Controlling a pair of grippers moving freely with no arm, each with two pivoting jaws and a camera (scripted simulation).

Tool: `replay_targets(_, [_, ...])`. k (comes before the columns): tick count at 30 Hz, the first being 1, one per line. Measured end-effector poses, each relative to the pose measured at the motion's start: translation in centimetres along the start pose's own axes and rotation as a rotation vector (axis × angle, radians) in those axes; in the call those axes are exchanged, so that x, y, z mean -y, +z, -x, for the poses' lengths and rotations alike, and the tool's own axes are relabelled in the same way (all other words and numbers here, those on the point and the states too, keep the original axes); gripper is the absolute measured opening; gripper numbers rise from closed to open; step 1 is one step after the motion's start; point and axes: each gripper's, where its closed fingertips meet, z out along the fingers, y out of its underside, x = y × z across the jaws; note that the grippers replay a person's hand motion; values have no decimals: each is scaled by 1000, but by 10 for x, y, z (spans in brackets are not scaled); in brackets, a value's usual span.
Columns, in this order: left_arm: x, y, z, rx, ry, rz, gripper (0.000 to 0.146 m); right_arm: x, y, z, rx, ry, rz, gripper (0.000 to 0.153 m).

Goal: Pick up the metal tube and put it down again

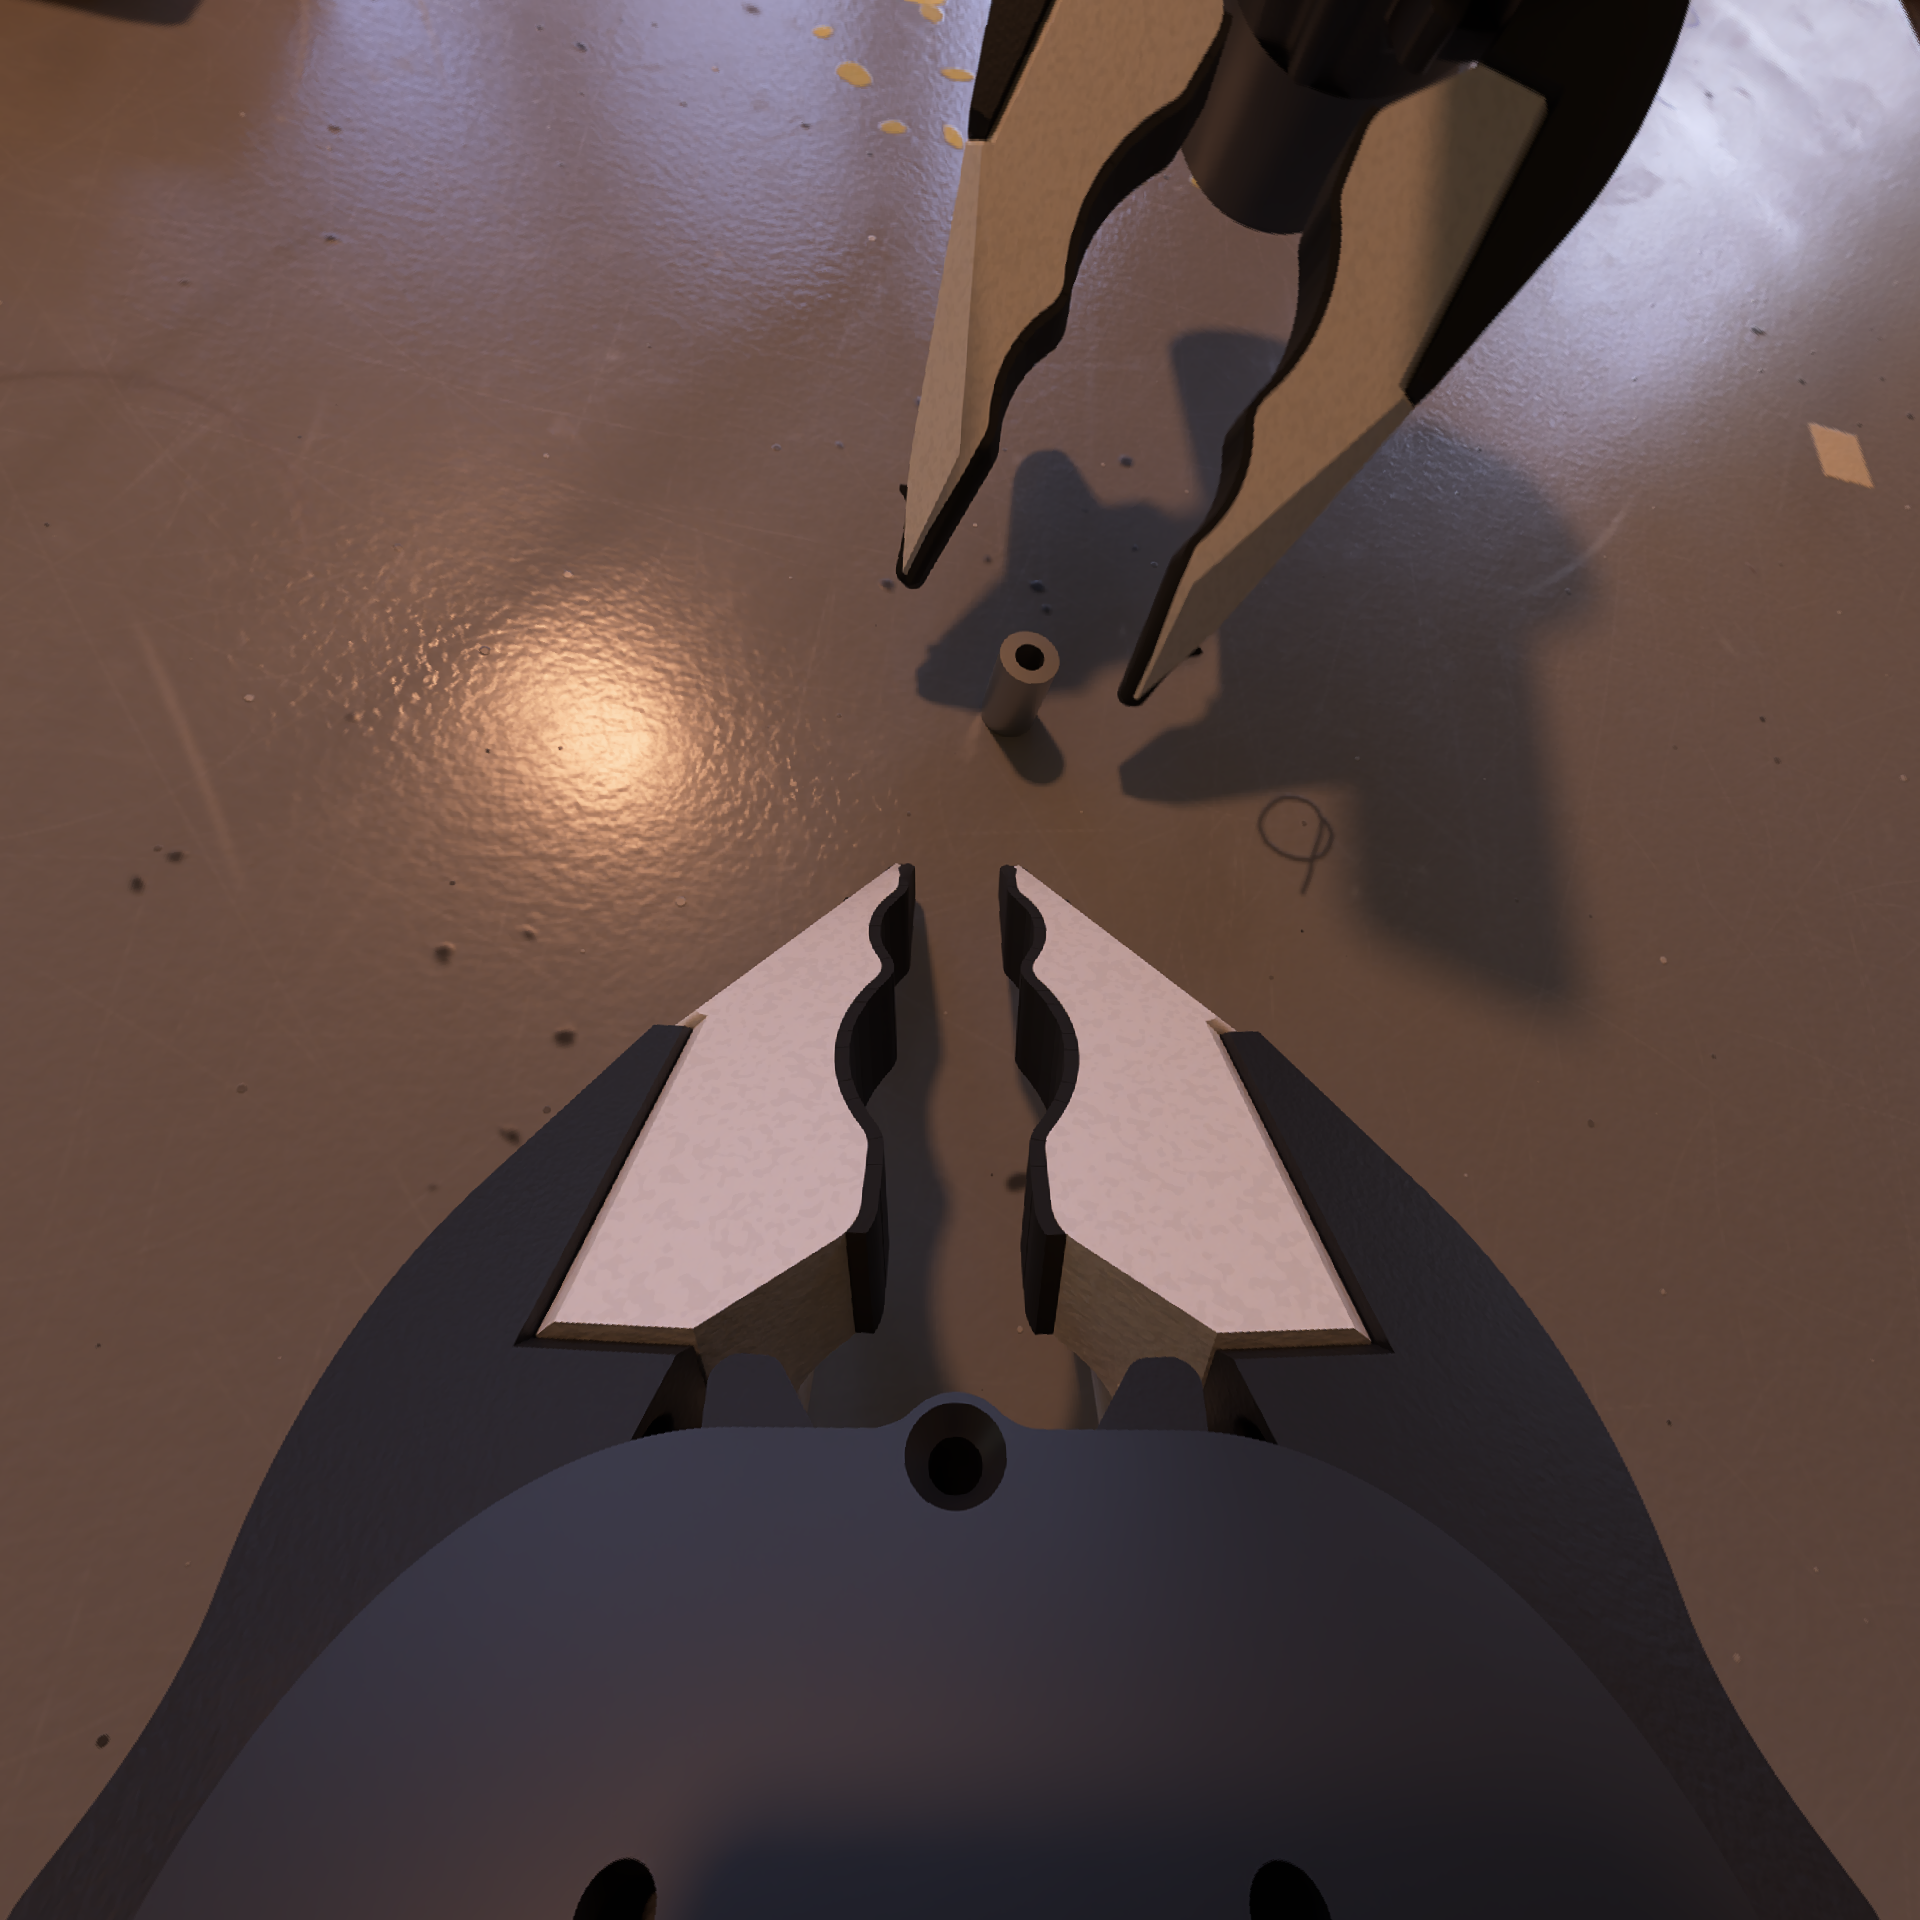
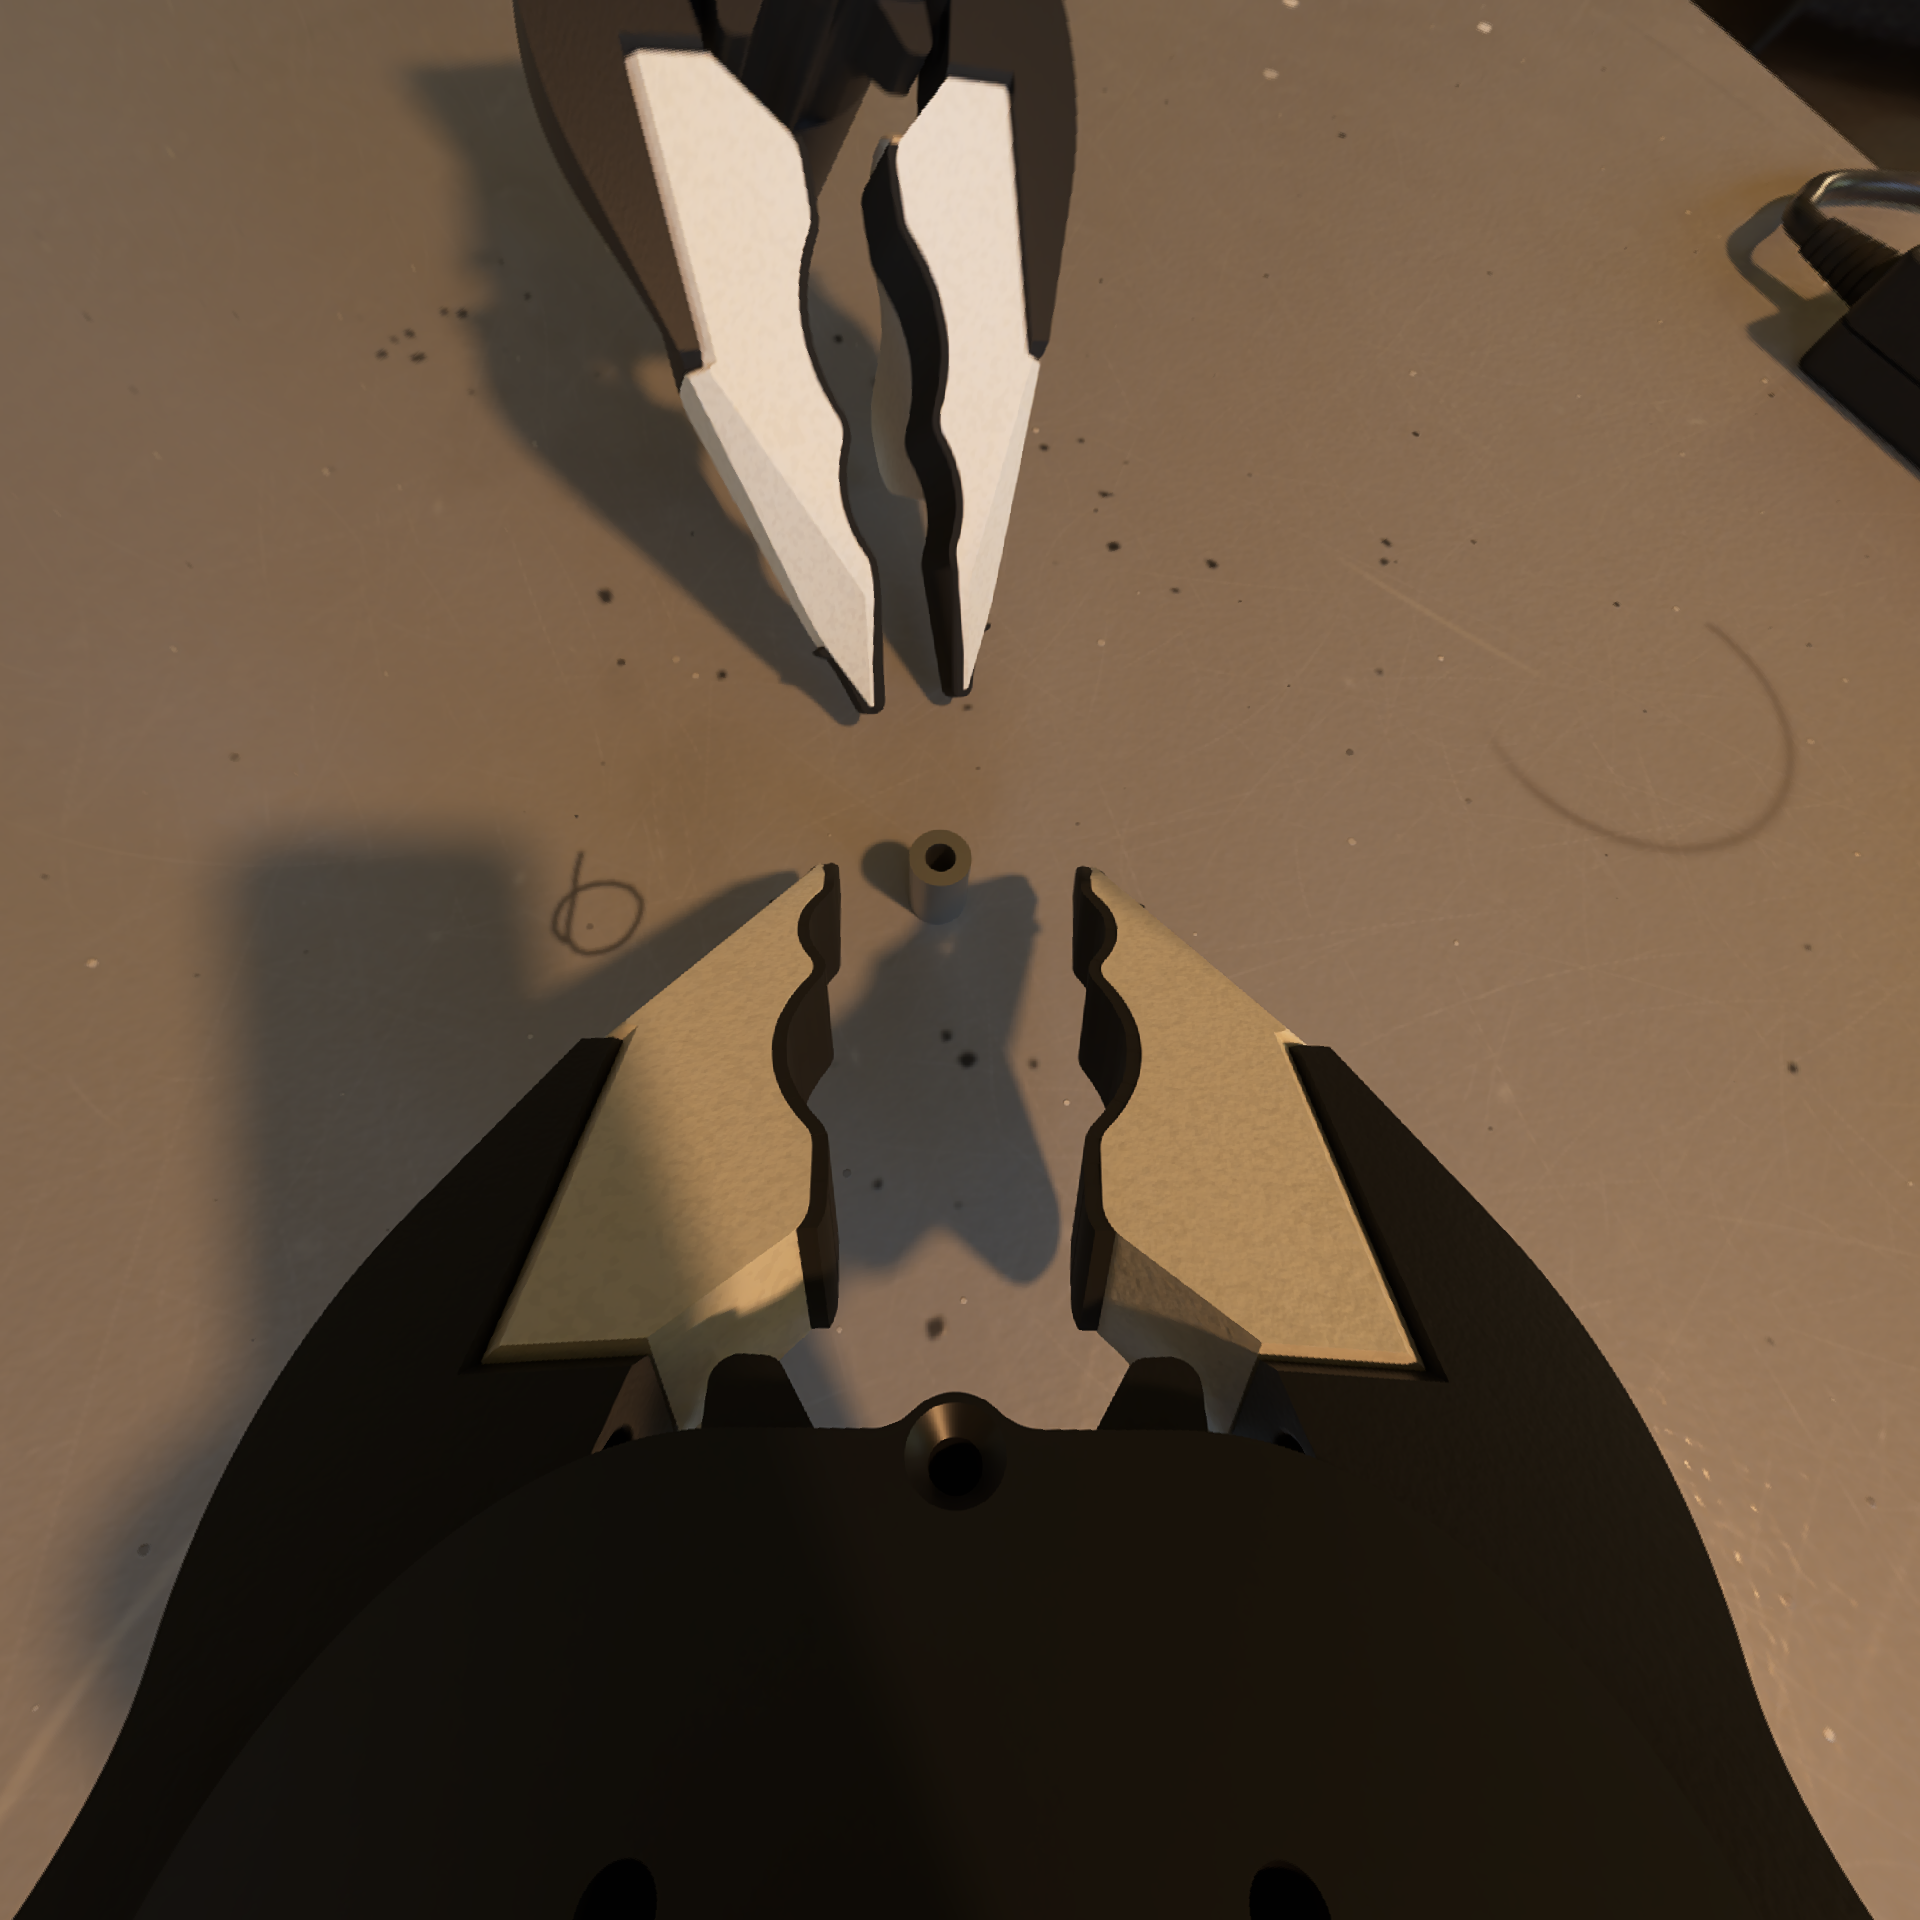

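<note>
A small grey metal tube (image 1: 1021,698) stands upright on the brown table (image 1: 416,416), its open end up. In the right wrist view the tube (image 2: 940,883) sits level with my right gripper's (image 2: 954,873) fingertips, between them and a little left of centre, touching neither. The right gripper is open and empty; it also shows in the left wrist view (image 1: 1023,636), coming down over the tube from the far side. My left gripper (image 1: 956,871) is only narrowly open and empty, a short way back from the tube. It also shows in the right wrist view (image 2: 909,694).
A black power adapter with a cable (image 2: 1860,301) lies at the far right, near the table edge. Pen scribbles (image 2: 597,914) and a curved mark (image 2: 1714,790) are on the tabletop. Yellow flecks (image 1: 862,75) lie at the far side.
</note>
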Motion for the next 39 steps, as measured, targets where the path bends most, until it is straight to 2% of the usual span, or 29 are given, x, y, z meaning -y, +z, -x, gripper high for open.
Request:
replay_targets(4, [0, 0, 0, 1, 1, 0, 16, -1, 1, 3, -10, -36, 15, 51])
replay_targets(14, [0, 0, 0, -1, -1, 0, 16, -2, -13, 8, 41, -20, 58, 50])
replay_targets(24, [0, 0, 0, -6, -5, -1, 16, -12, -17, 10, 52, 9, 70, 44])
replay_targets(39, [0, 0, -1, -4, 2, 0, 17, -6, 6, 7, 35, 55, 125, 27])
